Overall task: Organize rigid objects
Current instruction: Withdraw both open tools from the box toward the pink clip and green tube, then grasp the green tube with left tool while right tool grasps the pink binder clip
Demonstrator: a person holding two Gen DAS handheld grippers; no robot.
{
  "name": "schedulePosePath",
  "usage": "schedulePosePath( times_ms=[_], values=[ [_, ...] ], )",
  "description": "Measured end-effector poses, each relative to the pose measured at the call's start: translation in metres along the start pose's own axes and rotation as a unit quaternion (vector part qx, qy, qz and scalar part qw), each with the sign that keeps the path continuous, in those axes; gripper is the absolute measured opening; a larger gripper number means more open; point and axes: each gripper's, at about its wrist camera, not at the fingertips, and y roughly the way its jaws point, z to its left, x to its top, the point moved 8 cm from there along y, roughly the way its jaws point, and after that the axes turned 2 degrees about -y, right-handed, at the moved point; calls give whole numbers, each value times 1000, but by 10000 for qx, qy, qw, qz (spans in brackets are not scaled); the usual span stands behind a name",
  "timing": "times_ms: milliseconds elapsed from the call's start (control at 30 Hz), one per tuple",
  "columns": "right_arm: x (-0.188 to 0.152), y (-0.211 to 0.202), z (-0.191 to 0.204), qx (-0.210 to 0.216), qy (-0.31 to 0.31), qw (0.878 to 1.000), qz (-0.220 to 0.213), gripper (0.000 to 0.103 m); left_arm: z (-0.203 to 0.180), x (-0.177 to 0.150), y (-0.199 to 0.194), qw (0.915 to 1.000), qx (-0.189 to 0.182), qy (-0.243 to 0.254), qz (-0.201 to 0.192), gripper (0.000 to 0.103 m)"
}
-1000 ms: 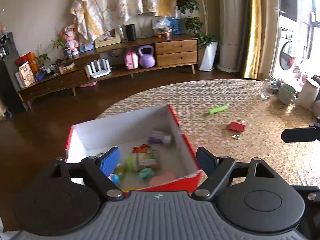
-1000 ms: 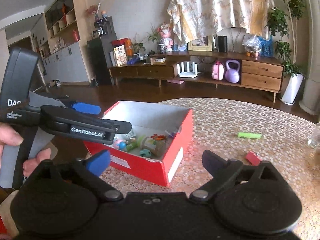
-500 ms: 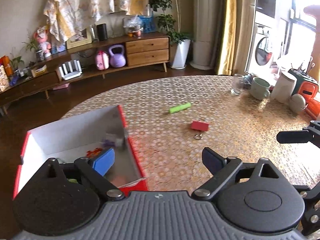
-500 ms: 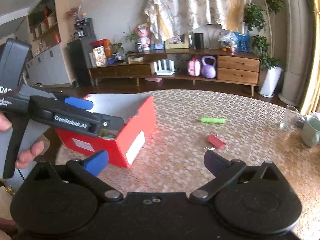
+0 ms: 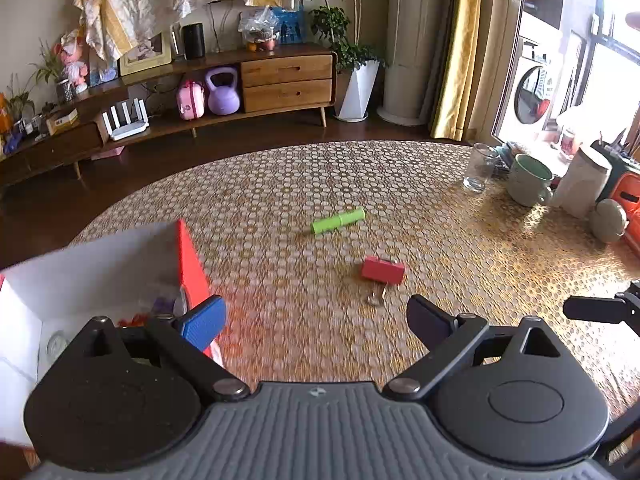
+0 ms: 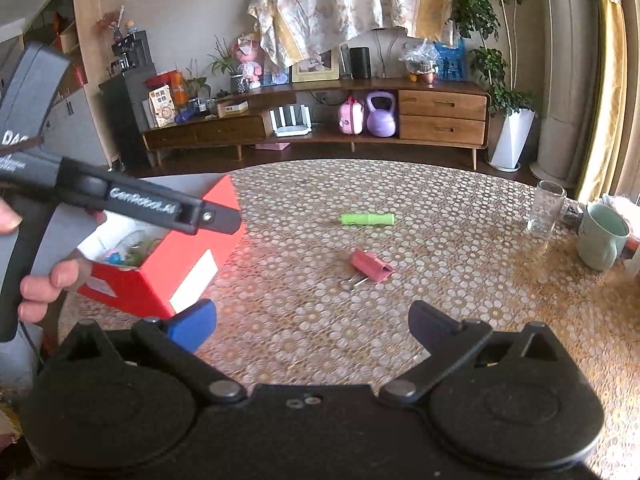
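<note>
Both hand-held grippers hang over the round table (image 5: 460,248) with nothing between their fingers. Left gripper (image 5: 316,320): jaws spread wide, empty. Right gripper (image 6: 312,322): jaws likewise well apart, empty.

Task items left out on the table: a red binder clip (image 5: 383,270) at about 1 o'clock from the left gripper, near it, wire handles toward the camera; a green cylinder (image 5: 338,221) farther out at 12 o'clock, lying on its side. The red box (image 6: 176,256) with white interior sits at 9 to 10 o'clock, already holding several small objects; the left gripper's blue finger pad (image 5: 202,326) overlaps the box's near corner in the left wrist view, so contact cannot be ruled out.

Risks, as judged:
- The clip is low and wedge-shaped. A grasp across the sloped faces may squeeze it out sideways; catching only the wire handles may let it swing or drop.
- The cylinder probably rolls if one finger touches it first; it could travel toward the table edge.
- Both grippers point toward the same clip, so the two could collide.
- The glass tumbler (image 6: 545,208) and green mug (image 6: 602,236) at 2 o'clock stand near the right gripper's side; a wide sweep may knock them.
</note>
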Motion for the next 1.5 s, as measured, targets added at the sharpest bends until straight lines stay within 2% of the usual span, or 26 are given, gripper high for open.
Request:
schedulePosePath(
  times_ms=[367,967,1100,1167,1433,1500],
  values=[
    [18,38,-23,39,-183,9998,86,101,-13,45,69,9997,99,136,156,97],
    [23,118,-58,234,-349,9986,307,95,-31,62,195,9966,84,419,701,97],
    [22,136,-60,308,-446,9977,399,87,-28,60,214,9962,34,132,860,97],
    [21,145,-58,311,-593,9969,424,87,-26,62,221,9960,16,7,892,97],
    [20,174,-53,409,-844,9941,542,78,-26,68,247,9948,51,237,991,97],
    [19,180,-55,415,-792,9943,581,73,-26,69,252,9946,37,252,1008,97]
  ],
)
